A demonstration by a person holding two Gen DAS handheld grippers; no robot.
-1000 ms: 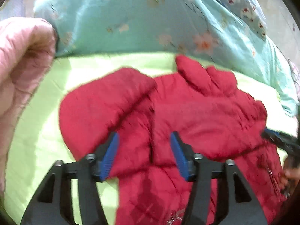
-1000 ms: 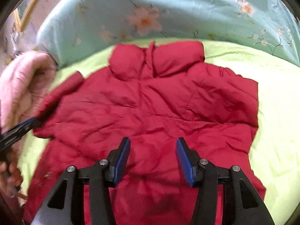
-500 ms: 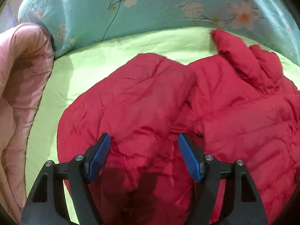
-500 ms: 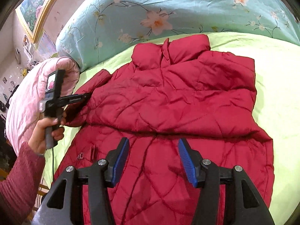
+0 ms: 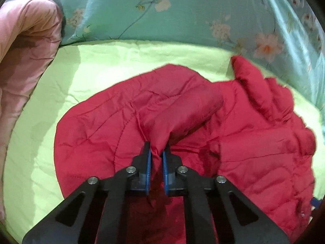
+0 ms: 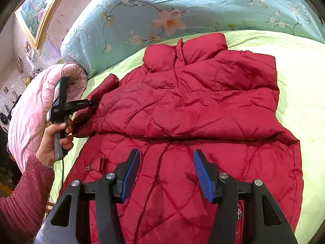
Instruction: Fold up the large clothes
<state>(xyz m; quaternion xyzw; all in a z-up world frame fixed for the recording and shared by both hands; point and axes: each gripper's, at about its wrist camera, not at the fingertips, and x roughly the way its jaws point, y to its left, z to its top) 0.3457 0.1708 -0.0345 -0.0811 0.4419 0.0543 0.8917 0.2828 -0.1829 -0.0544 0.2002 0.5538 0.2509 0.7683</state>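
**Slip risk on the sleeve grab**

Left wrist: left tongs (image 5: pixel 156 155) clamped on a thin pinch of the red jacket (image 5: pixel 254 126) sleeve, on the bed's green sheet (image 5: pixel 85 69). Slick quilted shell could pull free.

Right wrist: right tongs (image 6: pixel 166 169) apart, empty, over the jacket's near hem; nothing pins the body, so it may drag.

Both wrist views look steeply down, close, sharing the red jacket (image 6: pixel 193 109).

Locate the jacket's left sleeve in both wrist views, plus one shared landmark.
Left wrist: sleeve centre frame, cuff end pinched in the left gripper.
Right wrist: sleeve at left, at the tip of the left gripper.
Shared landmark: pink quilt.
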